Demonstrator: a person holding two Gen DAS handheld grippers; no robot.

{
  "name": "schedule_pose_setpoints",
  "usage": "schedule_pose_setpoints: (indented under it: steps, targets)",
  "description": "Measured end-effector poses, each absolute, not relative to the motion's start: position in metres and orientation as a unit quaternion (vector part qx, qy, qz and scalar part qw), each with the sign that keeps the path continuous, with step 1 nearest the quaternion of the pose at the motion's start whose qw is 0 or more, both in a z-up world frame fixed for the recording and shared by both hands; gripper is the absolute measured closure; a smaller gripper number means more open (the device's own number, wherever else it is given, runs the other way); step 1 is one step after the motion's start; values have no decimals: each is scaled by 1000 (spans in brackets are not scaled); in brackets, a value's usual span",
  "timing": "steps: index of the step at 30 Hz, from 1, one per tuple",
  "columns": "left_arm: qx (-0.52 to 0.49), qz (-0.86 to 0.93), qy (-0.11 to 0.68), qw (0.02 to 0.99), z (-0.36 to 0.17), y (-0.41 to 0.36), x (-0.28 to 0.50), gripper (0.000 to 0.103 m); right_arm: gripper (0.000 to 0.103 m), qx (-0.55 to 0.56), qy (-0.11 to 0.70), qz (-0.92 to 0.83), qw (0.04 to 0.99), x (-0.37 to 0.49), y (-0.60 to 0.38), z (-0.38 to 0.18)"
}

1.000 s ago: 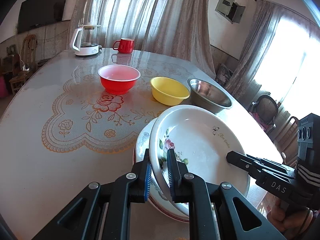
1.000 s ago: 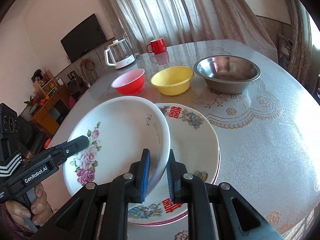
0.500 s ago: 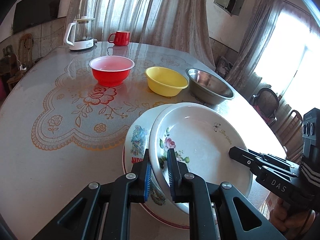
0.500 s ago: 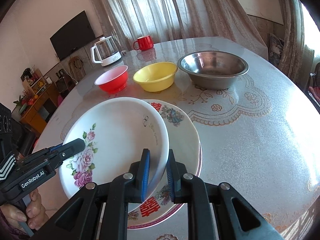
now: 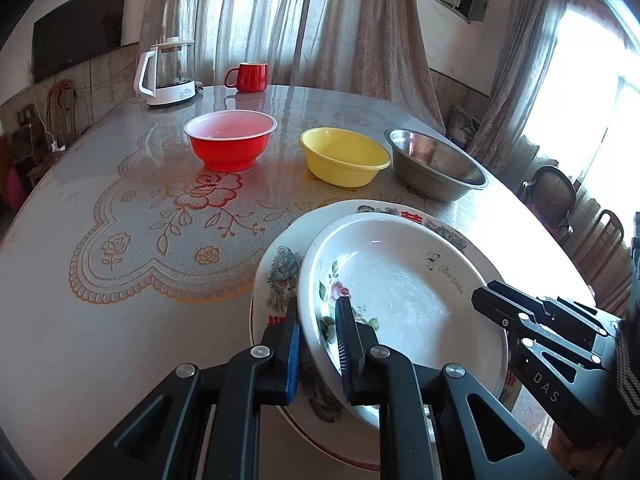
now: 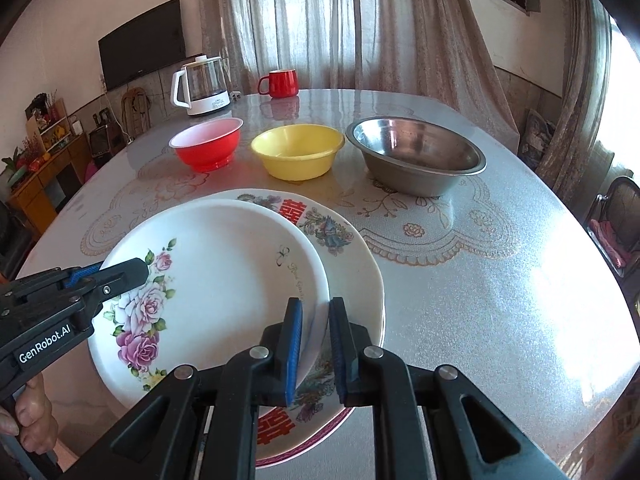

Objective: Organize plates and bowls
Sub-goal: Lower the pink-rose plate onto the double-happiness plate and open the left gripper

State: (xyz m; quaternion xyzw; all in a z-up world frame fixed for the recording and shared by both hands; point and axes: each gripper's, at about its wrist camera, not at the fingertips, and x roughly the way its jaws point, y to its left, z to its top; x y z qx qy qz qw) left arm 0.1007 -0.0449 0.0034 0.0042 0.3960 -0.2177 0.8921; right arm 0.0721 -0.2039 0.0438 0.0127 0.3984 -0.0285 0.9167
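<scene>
A white rose-patterned plate (image 5: pixel 396 280) (image 6: pixel 216 276) is held over a larger plate with red characters (image 5: pixel 276 276) (image 6: pixel 352 272) lying on the table. My left gripper (image 5: pixel 318 320) is shut on the rose plate's near rim. My right gripper (image 6: pixel 316 320) is shut on its opposite rim. Each gripper shows in the other's view, the right one (image 5: pixel 492 300) and the left one (image 6: pixel 132 272). A red bowl (image 5: pixel 230 144) (image 6: pixel 208 148), a yellow bowl (image 5: pixel 344 156) (image 6: pixel 298 152) and a steel bowl (image 5: pixel 436 164) (image 6: pixel 416 154) stand in a row behind.
A glass kettle (image 5: pixel 168 72) (image 6: pixel 200 86) and a red mug (image 5: pixel 248 77) (image 6: pixel 280 83) stand at the table's far edge. The round table (image 5: pixel 100 320) has a lace-pattern cover. Chairs (image 5: pixel 556 196) stand at the right, past the table edge.
The rose plate, held by both grippers, has tilted flatter and come lower over the large plate. Both cameras have pulled back and the bowls now sit farther off.
</scene>
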Motion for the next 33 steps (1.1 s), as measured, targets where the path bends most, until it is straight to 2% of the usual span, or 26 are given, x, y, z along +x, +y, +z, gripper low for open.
schedule_pose_setpoints:
  steps: [4,10,12,14,19,24,33]
  targets:
    - [15,-227,400,888,4,-49,98,84,90,-28,395,-51,917,73,-197,43]
    - [36,-207,392,896,4,-55,94,83,90,-13,394,-44,918,72,-203,43]
    - [55,-211,389,895,5,-61,90,75,88,-10,394,-44,918,71,-202,43]
    - [73,-217,381,896,3,-64,83,73,86,-2,395,-44,918,71,-202,44]
    - [75,-201,377,901,5,-61,82,73,84,32,396,-41,917,69,-210,46]
    - [52,-232,386,892,6,-58,77,69,83,17,389,-54,920,65,-210,48]
    - [-1,-204,369,907,18,-33,75,69,83,173,370,-35,912,59,-254,53]
